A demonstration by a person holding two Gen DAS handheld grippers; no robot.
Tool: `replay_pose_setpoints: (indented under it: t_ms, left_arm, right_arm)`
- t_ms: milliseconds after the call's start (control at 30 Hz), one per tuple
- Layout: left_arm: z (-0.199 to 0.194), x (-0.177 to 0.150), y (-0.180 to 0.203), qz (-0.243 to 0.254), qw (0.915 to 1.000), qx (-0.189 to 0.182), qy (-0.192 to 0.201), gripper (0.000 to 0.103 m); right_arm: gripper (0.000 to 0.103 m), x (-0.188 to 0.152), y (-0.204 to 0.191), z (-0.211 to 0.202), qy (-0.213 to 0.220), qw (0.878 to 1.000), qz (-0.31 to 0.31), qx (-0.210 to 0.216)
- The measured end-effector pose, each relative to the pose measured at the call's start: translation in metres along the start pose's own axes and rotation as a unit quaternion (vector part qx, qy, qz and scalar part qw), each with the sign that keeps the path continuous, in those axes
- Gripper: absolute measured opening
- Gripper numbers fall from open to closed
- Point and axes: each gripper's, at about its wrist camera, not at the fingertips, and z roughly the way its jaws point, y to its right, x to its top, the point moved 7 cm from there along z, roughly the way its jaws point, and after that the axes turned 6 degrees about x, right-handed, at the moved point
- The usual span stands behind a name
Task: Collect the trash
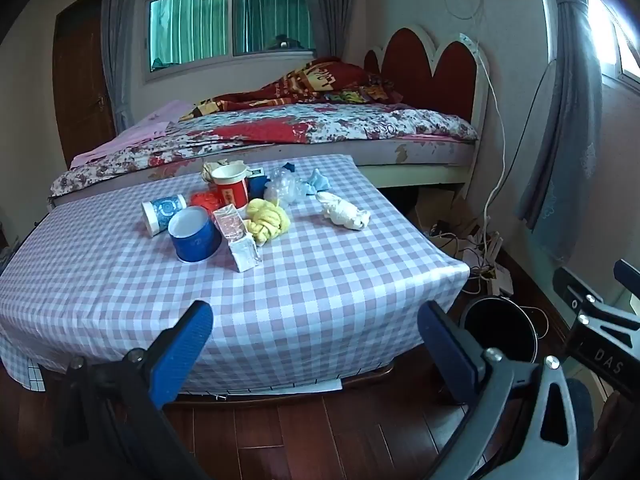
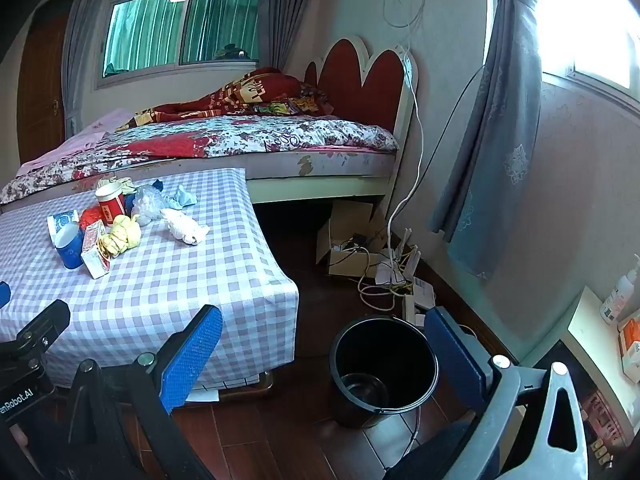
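A heap of trash lies on the checked table [image 1: 280, 300]: a blue paper cup [image 1: 195, 236], a red cup [image 1: 231, 188], a lying blue-white cup [image 1: 163, 210], a yellow wad [image 1: 269, 220], a white wad [image 1: 344, 212], a small carton [image 1: 240, 242] and a clear plastic bag [image 1: 285, 188]. A black bin [image 2: 384, 368] stands empty on the floor right of the table; it also shows in the left wrist view [image 1: 500, 332]. My left gripper [image 1: 316, 344] is open and empty before the table's near edge. My right gripper [image 2: 324, 352] is open and empty near the bin.
A bed [image 1: 280, 128] with a red headboard stands behind the table. Cables, a router and a cardboard box [image 2: 348, 240] lie on the wood floor by the wall. Grey curtains [image 2: 492, 140] hang at right. A shelf [image 2: 600, 344] with bottles is at far right.
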Motion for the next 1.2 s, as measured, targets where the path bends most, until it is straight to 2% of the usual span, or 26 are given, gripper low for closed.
replay_pose_setpoints:
  t_ms: [267, 300, 1200]
  left_arm:
    - [0.0031, 0.0007, -0.0043, 0.000, 1.0000, -0.006, 0.004, 0.102]
    - [-0.0002, 0.0005, -0.0003, 0.003, 1.0000, 0.004, 0.005, 0.102]
    - [-0.0023, 0.0001, -0.0039, 0.002, 1.0000, 0.006, 0.005, 0.102]
  right_arm:
    - [0.102, -0.0005, -0.0015, 0.0007, -0.003, 1.000, 0.000, 0.002]
    - [0.102, -0.0006, -0.0016, 0.0009, -0.003, 1.000, 0.000, 0.002]
    - [0.102, -0.0004, 0.0010, 0.0008, -0.002, 1.000, -0.001, 0.002]
